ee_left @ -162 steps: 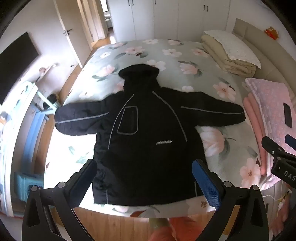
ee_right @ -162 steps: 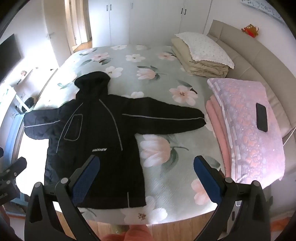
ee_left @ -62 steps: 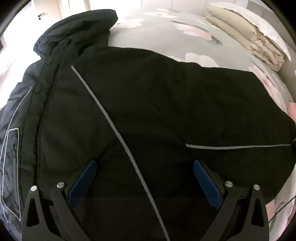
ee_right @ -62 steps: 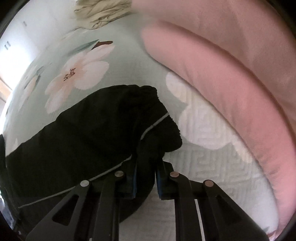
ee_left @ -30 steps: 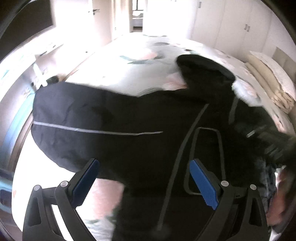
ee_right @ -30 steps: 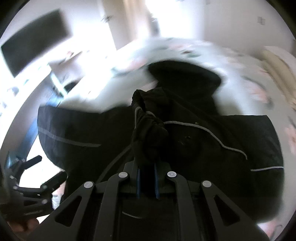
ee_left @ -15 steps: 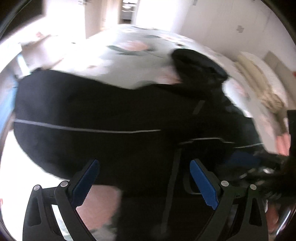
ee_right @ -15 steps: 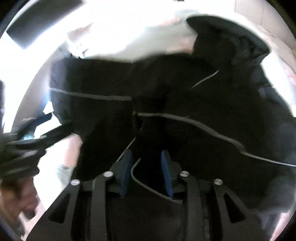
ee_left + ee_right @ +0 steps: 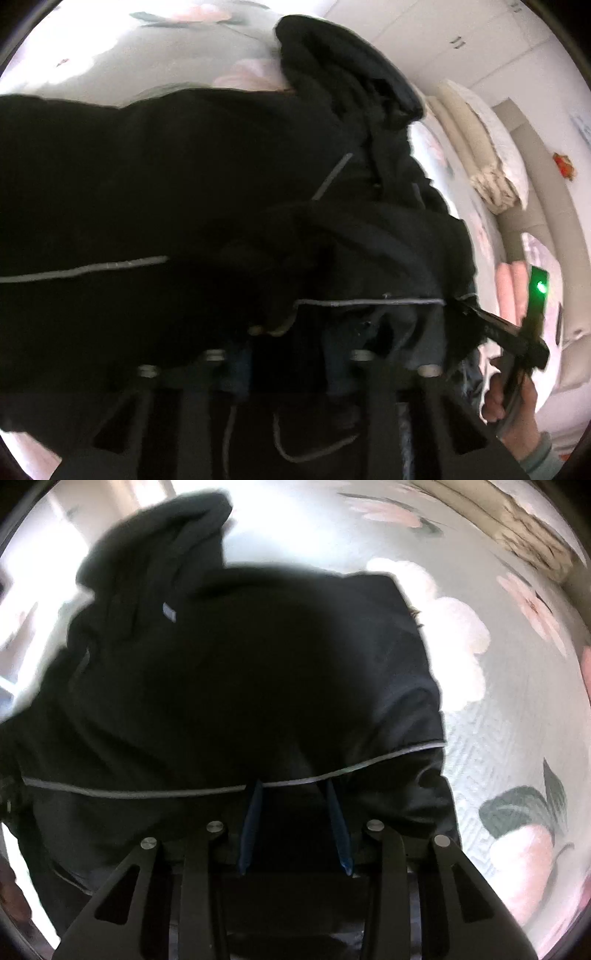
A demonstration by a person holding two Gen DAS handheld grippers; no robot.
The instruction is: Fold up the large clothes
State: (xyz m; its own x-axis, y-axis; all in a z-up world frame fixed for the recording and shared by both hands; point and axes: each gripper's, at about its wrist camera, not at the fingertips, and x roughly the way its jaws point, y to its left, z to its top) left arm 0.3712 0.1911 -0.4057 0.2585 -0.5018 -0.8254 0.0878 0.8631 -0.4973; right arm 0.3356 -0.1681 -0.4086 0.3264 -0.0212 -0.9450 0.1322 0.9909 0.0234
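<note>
A large black jacket [image 9: 177, 184] with thin grey piping lies on the floral bedspread [image 9: 509, 701], its hood [image 9: 343, 62] at the far end. Its right sleeve is folded across the chest. My left gripper [image 9: 286, 354] sits low over the jacket with its fingers closed in on dark sleeve fabric; the pads are mostly hidden in the black cloth. My right gripper [image 9: 293, 794] hovers over the jacket [image 9: 240, 672] with its blue pads [image 9: 338, 823] a little apart, resting on the fabric near the grey piping. It also shows in the left wrist view [image 9: 517, 332].
Folded beige bedding [image 9: 484, 155] and a pink folded blanket [image 9: 513, 284] lie at the right of the bed by the headboard. White wardrobe doors [image 9: 458, 29] stand beyond the bed. The bedspread shows bare to the right of the jacket.
The right gripper has let go of the sleeve, now laid across the chest, and its jaws have parted. The left gripper dropped onto the jacket and closed from wide open onto fabric.
</note>
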